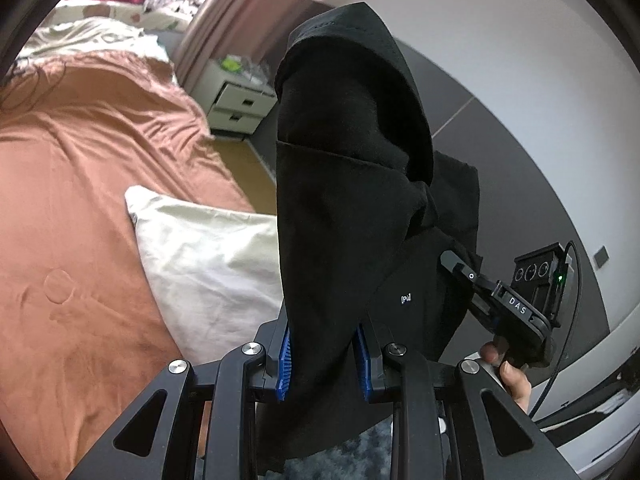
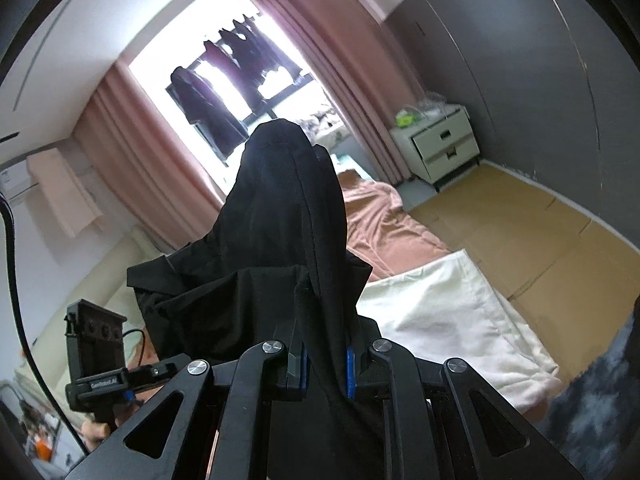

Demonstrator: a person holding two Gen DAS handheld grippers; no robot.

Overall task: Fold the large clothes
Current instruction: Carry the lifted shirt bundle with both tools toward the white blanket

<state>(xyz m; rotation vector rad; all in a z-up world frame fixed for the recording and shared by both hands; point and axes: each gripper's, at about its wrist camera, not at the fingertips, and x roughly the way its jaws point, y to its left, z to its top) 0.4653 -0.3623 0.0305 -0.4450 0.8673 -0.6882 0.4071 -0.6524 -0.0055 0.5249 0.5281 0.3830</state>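
Observation:
A large black garment [image 1: 352, 184] hangs in the air between both grippers, above the bed's edge. My left gripper [image 1: 324, 364] is shut on a thick fold of it, the blue pads [image 1: 285, 360] pressing the cloth from both sides. A small white logo [image 1: 406, 299] shows on the fabric. My right gripper [image 2: 326, 368] is shut on another bunch of the same black garment [image 2: 280, 220], which rises in a peak ahead of it. In the left wrist view the right gripper [image 1: 452, 258] reaches into the cloth from the right, held by a hand [image 1: 508, 372].
A bed with a rust-brown blanket [image 1: 80, 184] lies to the left, a cream pillow [image 1: 208, 256] at its near edge. A white nightstand [image 2: 440, 144] stands by the grey wall. Pink curtains [image 2: 340, 76] frame a window with hanging clothes. Wooden floor [image 2: 520, 232] runs alongside.

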